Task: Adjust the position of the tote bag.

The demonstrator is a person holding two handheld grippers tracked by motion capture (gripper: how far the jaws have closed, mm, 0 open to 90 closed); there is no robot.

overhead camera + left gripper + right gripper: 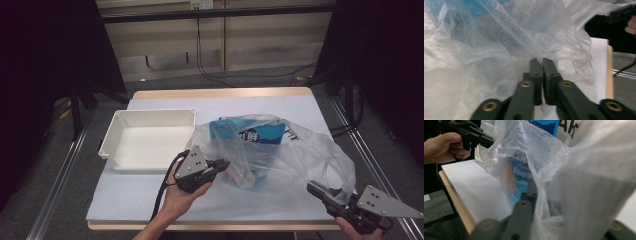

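A clear plastic bag [300, 150] lies on the white table top [250, 102], with a blue printed package [260, 134] inside it. My left gripper [226, 164] is at the bag's near left side. In the left gripper view its jaws are pressed together on a fold of the bag's film [486, 50], with the gripper [542, 61] tips buried in it. My right gripper [312, 187] is at the table's front right corner, and the bag's stretched loop runs to it. In the right gripper view the bag [594, 170] drapes over the jaws and hides one; the blue package [520, 177] shows through.
An empty white tray [150, 117] stands left of the bag, close to the left gripper. The table's front edge [210, 226] runs just ahead of both hands. Dark frames and cables stand beyond the far edge.
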